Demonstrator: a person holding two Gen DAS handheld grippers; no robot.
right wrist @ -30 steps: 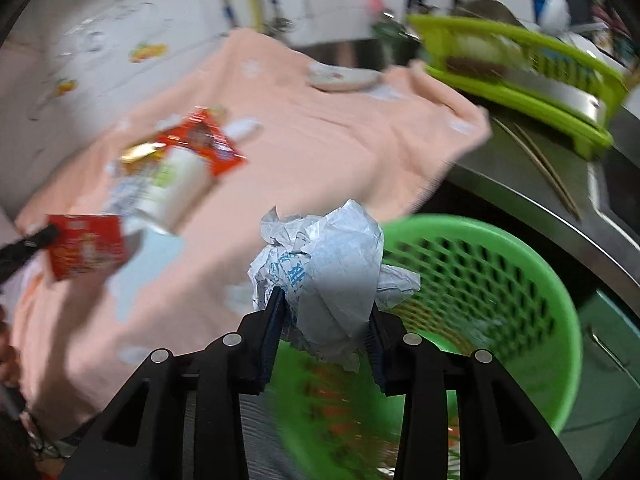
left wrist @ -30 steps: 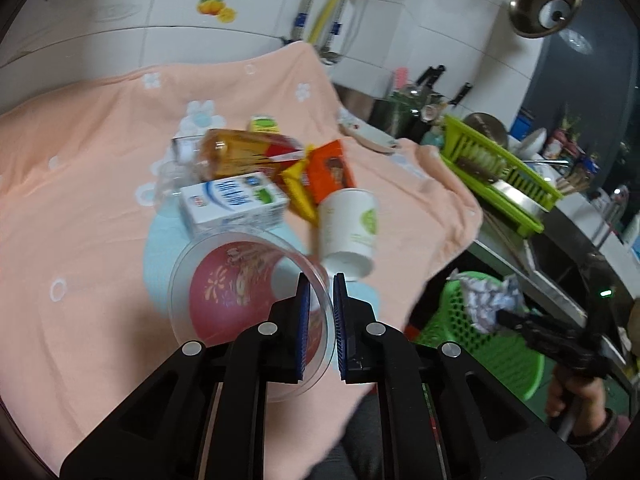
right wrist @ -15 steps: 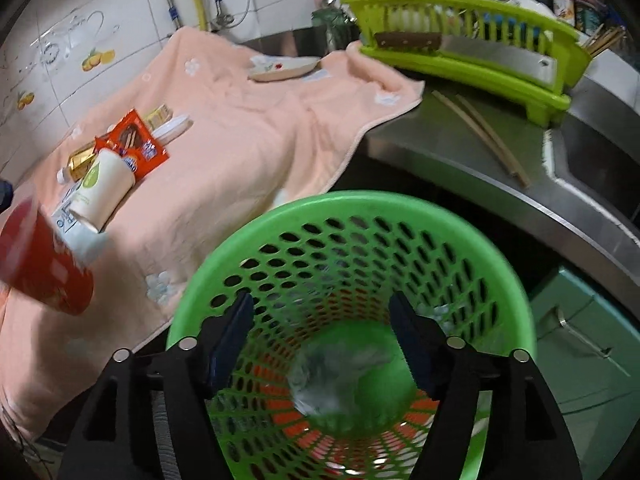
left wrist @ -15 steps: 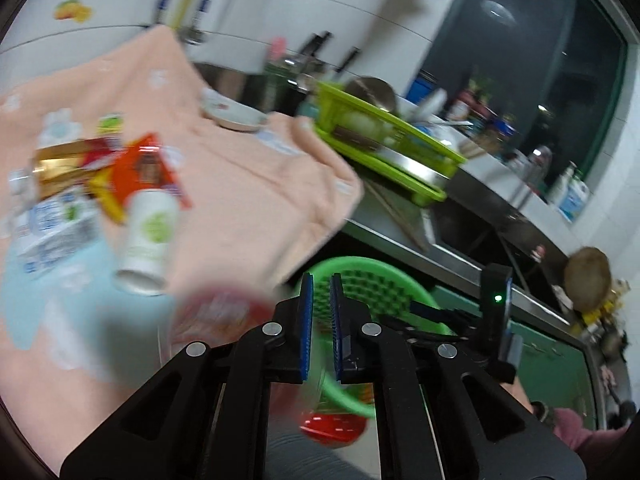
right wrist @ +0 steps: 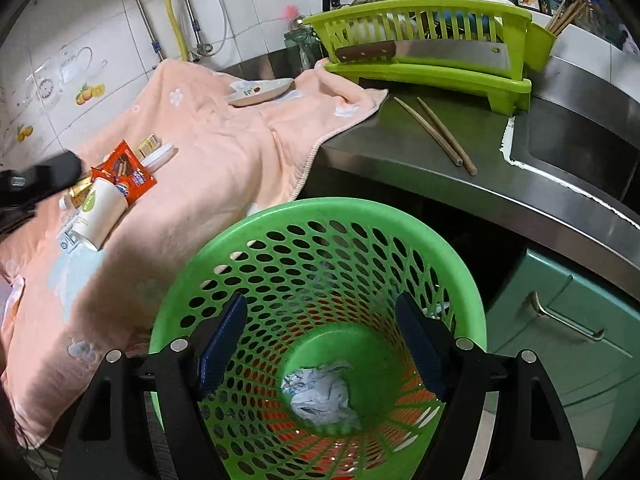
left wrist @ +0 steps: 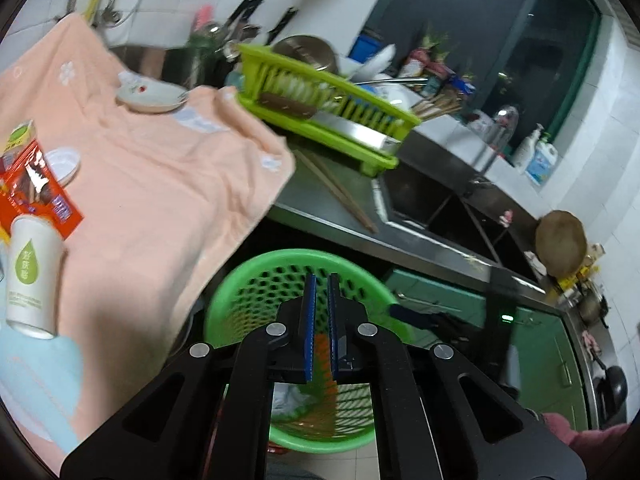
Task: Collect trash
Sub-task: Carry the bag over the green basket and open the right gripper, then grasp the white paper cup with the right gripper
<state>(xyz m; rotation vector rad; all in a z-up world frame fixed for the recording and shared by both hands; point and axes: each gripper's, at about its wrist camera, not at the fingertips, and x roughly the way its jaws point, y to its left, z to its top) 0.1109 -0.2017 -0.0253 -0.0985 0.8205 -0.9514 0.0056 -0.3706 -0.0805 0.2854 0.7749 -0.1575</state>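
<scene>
A green perforated trash basket (right wrist: 320,216) stands on the floor beside the counter; it also shows in the left wrist view (left wrist: 240,284). A crumpled white paper ball (right wrist: 320,394) lies at its bottom. My right gripper (right wrist: 320,336) is open and empty over the basket mouth. My left gripper (left wrist: 319,304) hovers above the basket rim, its blue pads nearly together with a narrow gap and nothing visible between them. On the peach cloth (right wrist: 208,160) lie a white paper cup (right wrist: 98,210), an orange snack wrapper (right wrist: 126,172) and other wrappers; the cup (left wrist: 30,276) and wrapper (left wrist: 36,192) also show in the left wrist view.
A steel counter (right wrist: 420,168) holds two chopsticks (right wrist: 436,134), a lime dish rack (right wrist: 432,40) with a cleaver, and a sink (right wrist: 580,140). A small dish (right wrist: 260,92) sits on the cloth's far edge. Green cabinet doors (right wrist: 560,320) stand right of the basket.
My right gripper opened and dropped the paper ball into the basket. My left gripper swung from the cloth to above the basket; the red bowl it held is no longer seen.
</scene>
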